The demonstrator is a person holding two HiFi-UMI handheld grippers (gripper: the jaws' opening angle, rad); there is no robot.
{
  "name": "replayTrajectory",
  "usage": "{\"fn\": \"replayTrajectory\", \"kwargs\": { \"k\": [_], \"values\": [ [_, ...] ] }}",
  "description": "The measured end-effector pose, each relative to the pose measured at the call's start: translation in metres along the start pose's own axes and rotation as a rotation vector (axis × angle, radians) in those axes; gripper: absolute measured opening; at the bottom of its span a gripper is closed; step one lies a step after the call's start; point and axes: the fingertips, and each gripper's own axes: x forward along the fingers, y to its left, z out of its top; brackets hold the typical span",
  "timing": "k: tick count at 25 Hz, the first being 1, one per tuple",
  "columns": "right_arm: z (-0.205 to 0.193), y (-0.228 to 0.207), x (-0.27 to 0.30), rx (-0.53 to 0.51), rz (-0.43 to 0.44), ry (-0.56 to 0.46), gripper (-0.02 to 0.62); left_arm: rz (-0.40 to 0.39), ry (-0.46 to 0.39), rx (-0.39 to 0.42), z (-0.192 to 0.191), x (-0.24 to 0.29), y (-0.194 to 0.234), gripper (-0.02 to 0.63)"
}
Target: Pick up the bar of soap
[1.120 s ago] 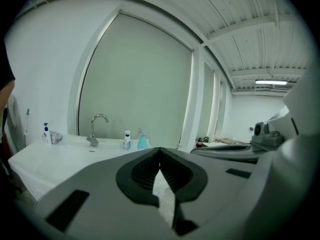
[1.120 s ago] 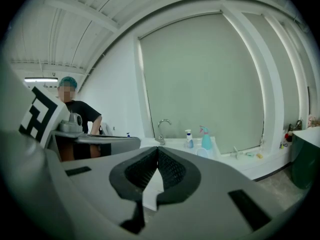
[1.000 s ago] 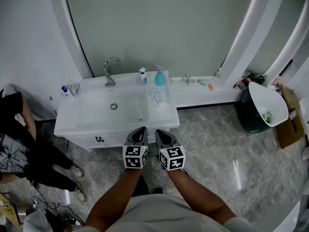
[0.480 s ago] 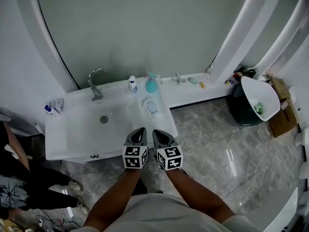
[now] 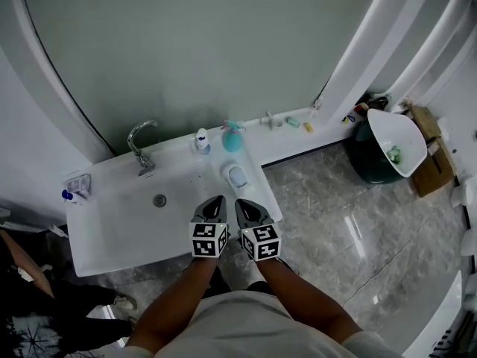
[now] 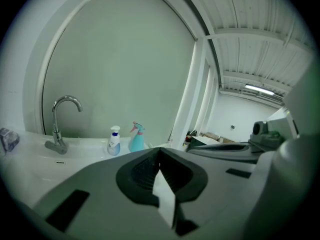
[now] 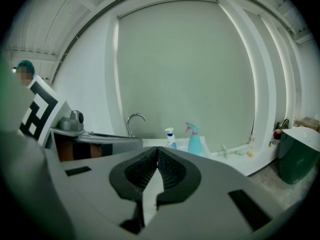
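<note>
The bar of soap (image 5: pixel 237 176) sits in a dish (image 5: pixel 228 171) at frame centre on the white table (image 5: pixel 104 233), just above the left gripper (image 5: pixel 216 201) and right gripper (image 5: pixel 242 203). Both pairs of jaws are pressed together and empty. The soap is probably light, hard and slippery, so its 2 long sides are the best place to pinch it.

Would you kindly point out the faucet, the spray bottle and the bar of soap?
faucet (image 5: pixel 138 151), head view, its stem
spray bottle (image 5: pixel 232 140), head view, its body
bar of soap (image 5: pixel 237 175), head view, its top

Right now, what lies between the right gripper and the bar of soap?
Only bare white sink top; the head view shows nothing else between the shut right gripper and the bar of soap.
</note>
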Motion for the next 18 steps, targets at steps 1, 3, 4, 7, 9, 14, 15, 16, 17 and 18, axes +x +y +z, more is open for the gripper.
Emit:
{"fn": "replayTrajectory", "kwargs": {
  "k": [1, 3, 4, 7, 9, 14, 15, 16, 17, 18],
  "values": [
    [0.000, -0.001, 0.003, 0.001, -0.003, 0.002, 0.005, -0.003, 0.004, -0.002, 0.000, 0.003, 0.003, 0.009],
    [0.000, -0.003, 0.009, 0.008, -0.006, 0.008, 0.005, -0.008, 0.011, -0.001, 0.000, 0.010, 0.006, 0.009],
    [-0.001, -0.006, 0.011, 0.011, -0.008, 0.011, 0.005, -0.010, 0.014, 0.004, 0.000, 0.014, 0.007, 0.009],
    [-0.002, -0.016, 0.020, 0.017, -0.005, 0.024, 0.005, -0.007, 0.028, 0.002, -0.003, 0.026, 0.011, 0.009],
    [-0.002, -0.023, 0.028, 0.013, 0.007, 0.035, 0.005, 0.004, 0.037, -0.009, -0.005, 0.035, 0.016, 0.009],
    [-0.009, -0.041, 0.053, 0.001, 0.066, 0.072, 0.015, 0.036, 0.051, -0.020, -0.006, 0.061, 0.019, 0.009],
    [-0.011, -0.046, 0.059, -0.004, 0.078, 0.080, 0.020, 0.043, 0.053, -0.026, -0.006, 0.067, 0.021, 0.009],
    [-0.012, -0.051, 0.066, -0.009, 0.088, 0.087, 0.031, 0.051, 0.055, -0.030, -0.006, 0.073, 0.023, 0.009],
    [-0.014, -0.055, 0.073, -0.013, 0.098, 0.095, 0.047, 0.061, 0.056, -0.034, -0.006, 0.078, 0.025, 0.009],
    [-0.016, -0.060, 0.079, -0.016, 0.107, 0.105, 0.061, 0.072, 0.058, -0.039, -0.007, 0.084, 0.028, 0.009]
  ]
}}
